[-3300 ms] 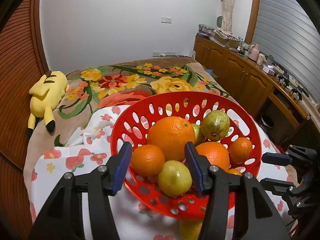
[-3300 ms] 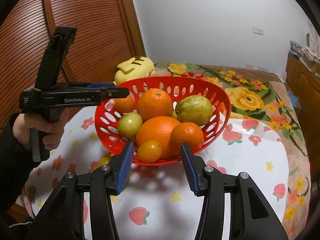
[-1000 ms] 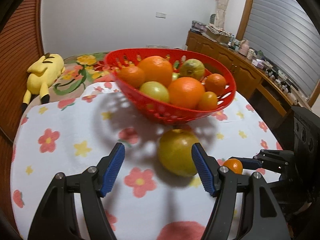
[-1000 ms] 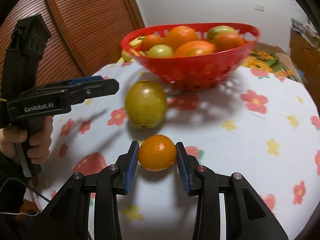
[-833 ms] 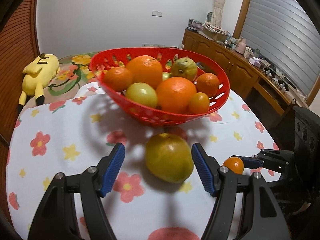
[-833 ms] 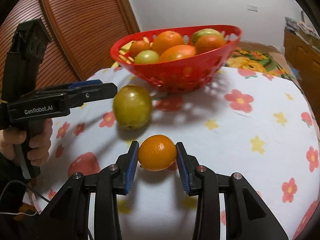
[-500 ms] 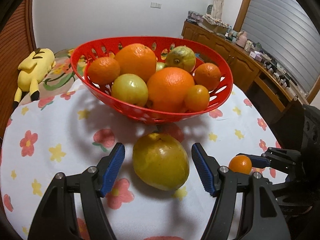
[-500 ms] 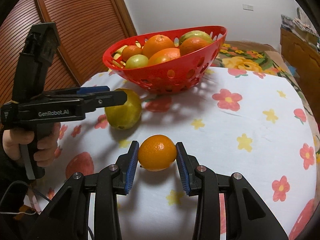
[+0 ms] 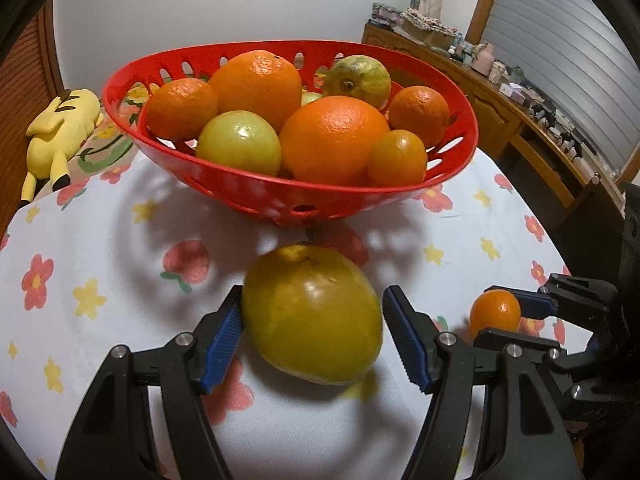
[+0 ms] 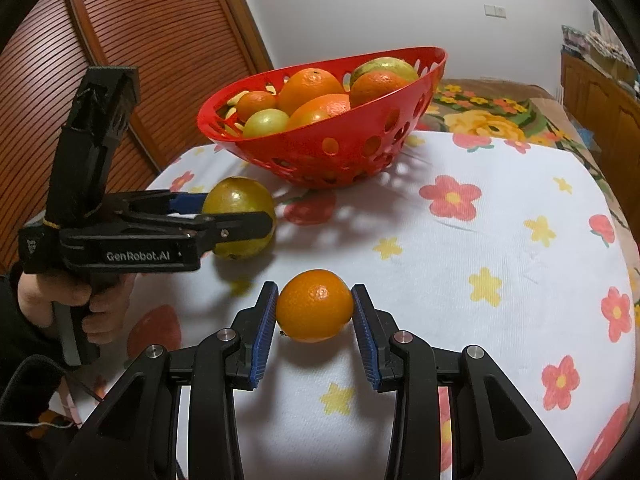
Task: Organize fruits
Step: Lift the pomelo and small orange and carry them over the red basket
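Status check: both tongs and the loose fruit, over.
Right tongs shut on small orange. Left tongs closing around yellow-green fruit, right pad not touching. Red basket unobstructed.

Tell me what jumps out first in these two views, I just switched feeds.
The red perforated basket heaped with oranges and greenish fruit dominates the far side of the floral tablecloth. In front of it, the left tongs are closing around a large yellow-green fruit. Beside that, the right tongs clamp a small orange.

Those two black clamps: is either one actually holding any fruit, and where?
The right gripper clamps a small orange by its two sides. The left gripper's jaws are closing around the big yellow fruit, not yet gripping it.
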Tool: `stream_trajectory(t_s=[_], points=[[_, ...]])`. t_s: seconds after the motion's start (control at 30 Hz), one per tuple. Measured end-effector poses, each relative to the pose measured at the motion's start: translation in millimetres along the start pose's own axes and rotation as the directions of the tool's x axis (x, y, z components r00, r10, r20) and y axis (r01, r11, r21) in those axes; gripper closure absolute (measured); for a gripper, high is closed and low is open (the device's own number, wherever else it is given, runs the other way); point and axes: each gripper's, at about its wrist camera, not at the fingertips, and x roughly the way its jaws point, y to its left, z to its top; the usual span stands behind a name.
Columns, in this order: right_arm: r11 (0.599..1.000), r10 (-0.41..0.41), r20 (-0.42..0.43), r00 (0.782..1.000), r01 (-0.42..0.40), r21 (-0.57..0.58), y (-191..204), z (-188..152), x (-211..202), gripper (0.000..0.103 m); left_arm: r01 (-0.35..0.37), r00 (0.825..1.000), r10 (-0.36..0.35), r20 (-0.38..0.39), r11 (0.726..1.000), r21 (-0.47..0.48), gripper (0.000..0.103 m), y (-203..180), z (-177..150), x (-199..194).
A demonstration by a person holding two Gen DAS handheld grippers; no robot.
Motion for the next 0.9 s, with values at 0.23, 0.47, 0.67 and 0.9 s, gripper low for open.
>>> stream_trajectory(t_s=[0.23, 0.47, 0.67, 0.9], points=[[1.000, -0.007, 0.000, 1.000, 0.007, 0.003, -2.5, 0.1, -0.3, 0.066, 0.034, 0.999, -0.034, 0.027, 0.999, -0.008, 0.040, 4.6, -9.4, -14.2], [1.000, -0.008, 0.012, 1.000, 0.008, 0.003, -1.0, 0.6, -4.8, 0.066, 0.069, 0.992, -0.069, 0.110, 0.998, 0.004, 0.040, 2.0, -14.5, -54.0], [1.000, -0.006, 0.036, 0.999, 0.007, -0.017, 4.7, 7.5, -13.7, 0.066, 0.072, 0.982, -0.074, 0.175, 0.997, 0.020, 0.040, 1.1, -6.0, -83.9], [0.999, -0.013, 0.068, 0.998, 0.016, -0.047, 10.2, 21.5, -25.3, 0.066, 0.055, 0.974, -0.063, 0.217, 0.998, 0.043, 0.040, -2.7, 9.8, -97.0]])
